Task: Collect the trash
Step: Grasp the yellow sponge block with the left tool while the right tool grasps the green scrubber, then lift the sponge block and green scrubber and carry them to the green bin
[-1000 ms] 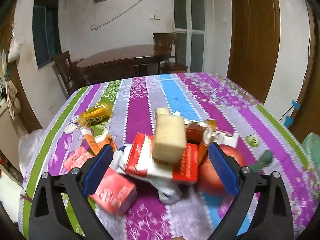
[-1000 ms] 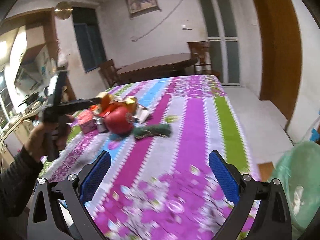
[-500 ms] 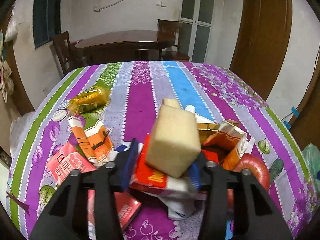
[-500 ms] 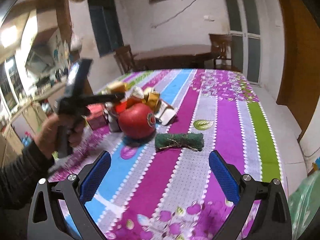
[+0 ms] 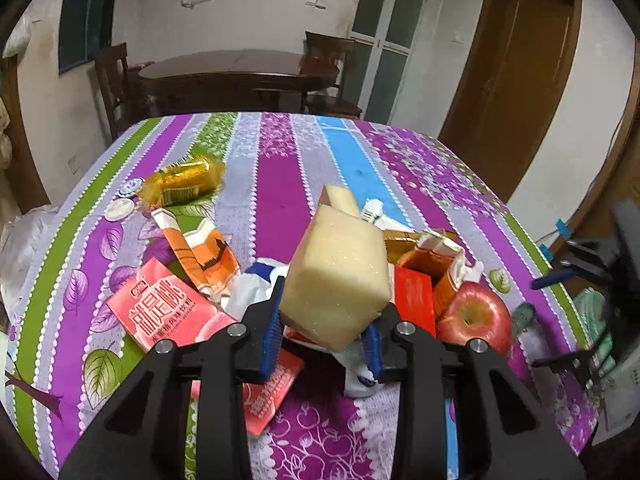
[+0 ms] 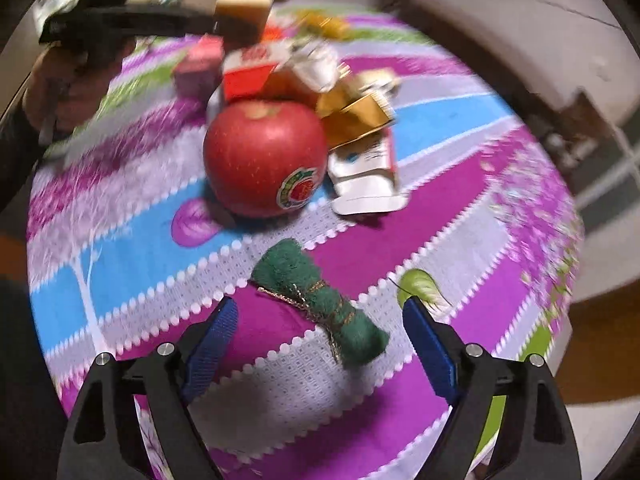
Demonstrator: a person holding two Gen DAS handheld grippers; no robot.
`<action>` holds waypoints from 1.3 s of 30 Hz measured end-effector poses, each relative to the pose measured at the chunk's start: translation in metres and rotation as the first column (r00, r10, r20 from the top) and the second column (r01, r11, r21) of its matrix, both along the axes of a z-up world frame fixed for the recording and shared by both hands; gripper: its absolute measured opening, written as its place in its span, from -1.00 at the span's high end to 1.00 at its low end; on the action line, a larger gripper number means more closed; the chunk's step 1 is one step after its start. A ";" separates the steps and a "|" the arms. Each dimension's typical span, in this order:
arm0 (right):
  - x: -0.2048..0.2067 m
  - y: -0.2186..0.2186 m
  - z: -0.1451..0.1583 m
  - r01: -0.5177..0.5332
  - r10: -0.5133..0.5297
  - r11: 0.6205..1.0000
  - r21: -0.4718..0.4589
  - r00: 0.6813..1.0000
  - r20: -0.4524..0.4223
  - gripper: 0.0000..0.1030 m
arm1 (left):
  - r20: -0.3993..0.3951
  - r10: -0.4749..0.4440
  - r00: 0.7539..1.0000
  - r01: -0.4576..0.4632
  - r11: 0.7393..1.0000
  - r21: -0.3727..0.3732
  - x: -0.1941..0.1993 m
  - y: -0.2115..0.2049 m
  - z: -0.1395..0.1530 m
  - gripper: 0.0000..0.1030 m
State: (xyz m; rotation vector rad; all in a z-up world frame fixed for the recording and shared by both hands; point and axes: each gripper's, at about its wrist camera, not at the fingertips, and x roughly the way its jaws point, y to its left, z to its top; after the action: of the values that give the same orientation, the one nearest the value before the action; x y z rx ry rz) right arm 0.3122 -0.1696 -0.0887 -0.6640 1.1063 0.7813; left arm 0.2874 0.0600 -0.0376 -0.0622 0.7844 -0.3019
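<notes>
My left gripper (image 5: 322,340) is shut on a pale yellow sponge block (image 5: 336,280) and holds it above a pile of trash: a red carton (image 5: 414,300), an orange carton (image 5: 202,252), a pink carton (image 5: 168,312), white wrappers. The block also shows in the right wrist view (image 6: 242,10), held above the pile. My right gripper (image 6: 320,344) is open, its jaws either side of a green rolled scouring pad (image 6: 324,300) lying on the tablecloth. A red apple (image 6: 264,156) sits just beyond the pad.
A gold wrapper (image 5: 184,182) and two bottle caps (image 5: 120,208) lie at the far left of the striped tablecloth (image 5: 272,176). A gold and white carton (image 6: 360,152) lies right of the apple. Chairs and a wooden table (image 5: 240,76) stand behind.
My left gripper has closed on the sponge block and lifted it off the red carton. My right gripper has swung down toward the green pad, staying open.
</notes>
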 end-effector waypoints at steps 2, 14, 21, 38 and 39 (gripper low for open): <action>0.013 0.005 -0.008 -0.040 0.038 0.999 -0.018 0.996 -0.076 -0.62 | -0.004 -0.009 1.000 0.009 1.000 0.003 0.000 0.000 -0.001 0.38; 0.029 0.002 -0.010 -0.048 0.047 0.999 -0.005 0.993 -0.108 0.11 | -0.005 0.015 1.000 -0.015 1.000 -0.008 -0.019 0.004 -0.004 0.38; -0.012 -0.014 0.011 0.150 -0.158 0.985 0.090 0.983 0.097 0.68 | 0.094 0.081 0.992 -0.085 0.996 0.036 -0.055 0.006 0.010 0.38; -0.191 0.031 0.072 0.372 -0.702 0.658 0.655 0.617 0.355 0.68 | 0.362 0.188 0.913 -0.233 0.969 0.087 -0.175 -0.020 0.036 0.38; -0.198 0.033 0.074 0.371 -0.712 0.656 0.658 0.593 0.376 0.68 | 0.368 0.191 0.910 -0.240 0.966 0.093 -0.179 -0.023 0.036 0.38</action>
State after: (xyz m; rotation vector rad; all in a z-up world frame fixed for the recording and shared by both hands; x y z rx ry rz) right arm 0.1137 -0.1366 -0.0150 -0.0330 0.3946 0.2171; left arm 0.1082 0.0370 -0.0015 0.0351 0.4288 -0.0430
